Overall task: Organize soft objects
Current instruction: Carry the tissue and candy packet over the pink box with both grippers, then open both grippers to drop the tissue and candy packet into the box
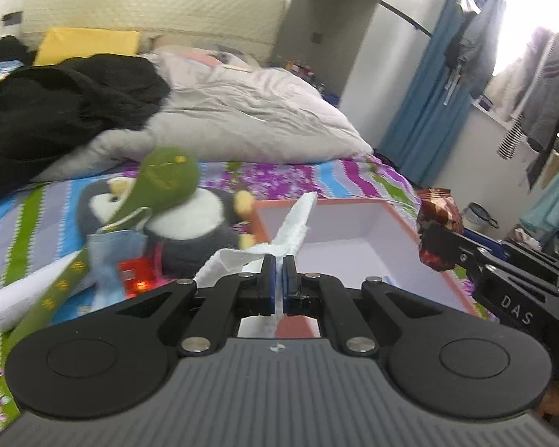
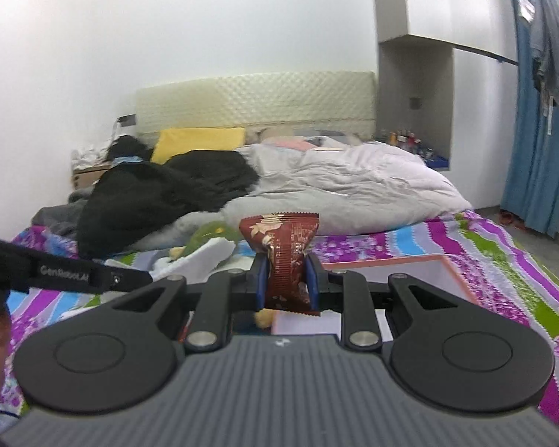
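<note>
My left gripper (image 1: pixel 278 260) is shut on a white tissue (image 1: pixel 296 219) and holds it above the near left corner of an open box with an orange rim (image 1: pixel 404 223). My right gripper (image 2: pixel 287 266) is shut on a dark red snack packet (image 2: pixel 283 246), upright between the blue pads; it also shows at the right of the left wrist view (image 1: pixel 438 223), beside the box's right edge. A grey and white penguin plush (image 1: pixel 193 223) and a green plush (image 1: pixel 164 182) lie on the bedsheet left of the box. The tissue also shows in the right wrist view (image 2: pixel 201 257).
A colourful striped bedsheet (image 2: pixel 484 246) covers the bed. A grey duvet (image 1: pixel 257 111), black clothes (image 1: pixel 63 111) and a yellow pillow (image 1: pixel 89 43) lie further back. A white tube (image 1: pixel 26 290), blue packet (image 1: pixel 111 253) and red item (image 1: pixel 136 273) lie at left. Blue curtain (image 1: pixel 432 85) and hanging clothes stand at right.
</note>
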`<state>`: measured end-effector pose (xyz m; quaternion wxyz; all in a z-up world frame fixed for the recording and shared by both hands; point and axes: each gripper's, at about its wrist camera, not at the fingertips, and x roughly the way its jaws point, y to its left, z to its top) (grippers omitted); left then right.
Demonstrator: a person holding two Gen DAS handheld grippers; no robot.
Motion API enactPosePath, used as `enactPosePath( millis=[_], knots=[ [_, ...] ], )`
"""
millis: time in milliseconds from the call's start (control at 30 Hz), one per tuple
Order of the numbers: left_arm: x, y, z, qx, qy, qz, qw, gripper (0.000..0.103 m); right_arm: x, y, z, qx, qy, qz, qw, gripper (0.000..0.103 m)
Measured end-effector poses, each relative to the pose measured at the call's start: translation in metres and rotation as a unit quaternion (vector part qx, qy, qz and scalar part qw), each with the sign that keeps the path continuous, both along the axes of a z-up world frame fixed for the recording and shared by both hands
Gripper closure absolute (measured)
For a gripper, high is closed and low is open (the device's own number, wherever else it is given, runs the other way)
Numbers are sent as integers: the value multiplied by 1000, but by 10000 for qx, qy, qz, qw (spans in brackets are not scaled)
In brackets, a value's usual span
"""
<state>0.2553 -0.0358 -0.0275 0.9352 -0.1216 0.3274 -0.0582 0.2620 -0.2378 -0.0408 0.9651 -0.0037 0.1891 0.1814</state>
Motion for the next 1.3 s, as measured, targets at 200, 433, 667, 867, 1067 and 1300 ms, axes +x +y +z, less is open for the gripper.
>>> enactPosePath(
  millis=[200,433,667,867,1067,1300],
  knots=[
    [36,-40,-14,-40,297,-406,9987,99,23,-28,-12,-164,469,-317,9983,78],
    [78,-81,-50,-35,866,-757,9934,99,44,-53,-40,-435,987,-540,9927,78],
    [109,-104,-97,84,1538,-916,9838,99,55,-72,-78,-466,1629,-655,9834,78],
    [112,-111,-117,225,1712,-970,9802,98,53,-82,-100,-398,1906,-780,9777,77],
    [115,-105,-113,400,1682,-987,9800,69,51,-87,-103,-345,1975,-722,9770,75],
    [97,-98,-81,475,1107,-919,9885,57,43,-85,-87,-164,1713,-712,9825,61]
  ],
)
